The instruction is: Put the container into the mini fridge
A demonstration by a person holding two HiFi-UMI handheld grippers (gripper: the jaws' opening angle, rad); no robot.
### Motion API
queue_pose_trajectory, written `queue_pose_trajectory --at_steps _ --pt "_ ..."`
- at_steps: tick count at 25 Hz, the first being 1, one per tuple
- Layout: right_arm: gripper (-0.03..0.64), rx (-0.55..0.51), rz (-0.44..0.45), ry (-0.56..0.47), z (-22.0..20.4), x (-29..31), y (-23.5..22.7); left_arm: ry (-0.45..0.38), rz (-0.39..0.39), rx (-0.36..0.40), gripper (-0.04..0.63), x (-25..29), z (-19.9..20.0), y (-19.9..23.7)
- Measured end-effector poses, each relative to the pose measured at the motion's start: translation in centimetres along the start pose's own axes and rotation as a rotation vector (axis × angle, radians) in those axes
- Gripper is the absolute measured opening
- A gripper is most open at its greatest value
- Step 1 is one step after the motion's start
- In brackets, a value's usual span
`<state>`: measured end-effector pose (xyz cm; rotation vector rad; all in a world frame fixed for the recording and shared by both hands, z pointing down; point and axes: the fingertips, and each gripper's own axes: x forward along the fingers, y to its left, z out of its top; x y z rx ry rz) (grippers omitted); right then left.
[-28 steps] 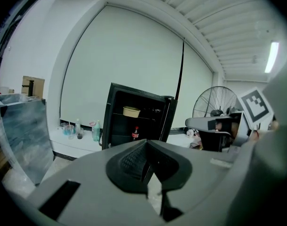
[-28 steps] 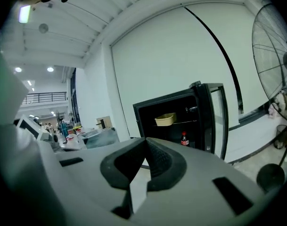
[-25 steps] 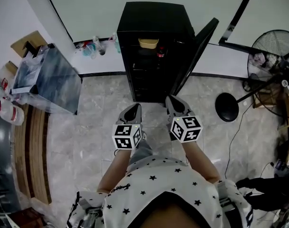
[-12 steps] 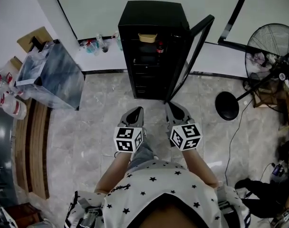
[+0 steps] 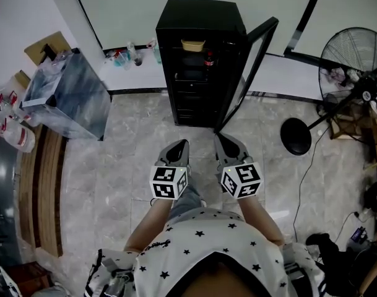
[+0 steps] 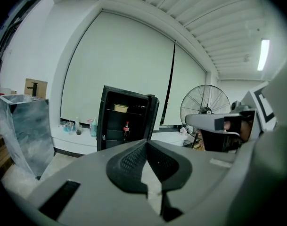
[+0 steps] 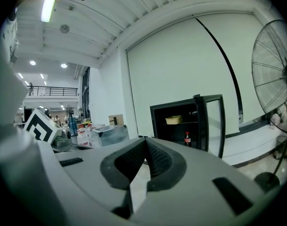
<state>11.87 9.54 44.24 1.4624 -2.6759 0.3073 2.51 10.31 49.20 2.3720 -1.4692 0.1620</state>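
Ahead, the container (image 5: 193, 44) sits shelved (well beyond right hand-held gripper (image 5: 222, 138)).

A pale marbled tile floor (image 5: 114, 166) ran to a white wall (image 5: 138, 11). A standing fan (image 5: 355, 60) stood at the right, a grey marbled cabinet (image 5: 67, 98) at the left; a strip light (image 6: 263, 54) glowed overhead.

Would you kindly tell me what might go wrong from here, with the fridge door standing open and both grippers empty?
1. The black mini fridge has its glass door wide open, with the tan container and a small cola bottle on its shelves; walking off would leave it open.
2. The floor fan's round black base and a thin cable lie on the floor to the right; a sidestep there might trip the person.
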Motion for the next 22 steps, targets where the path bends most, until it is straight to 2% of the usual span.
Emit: queue_pose_trajectory --at_steps 22 --pt "-0.008 -0.029 0.025 -0.032 0.66 0.53 0.78 -0.005 -0.001 0.012 0.011 -0.13 0.58 0.07"
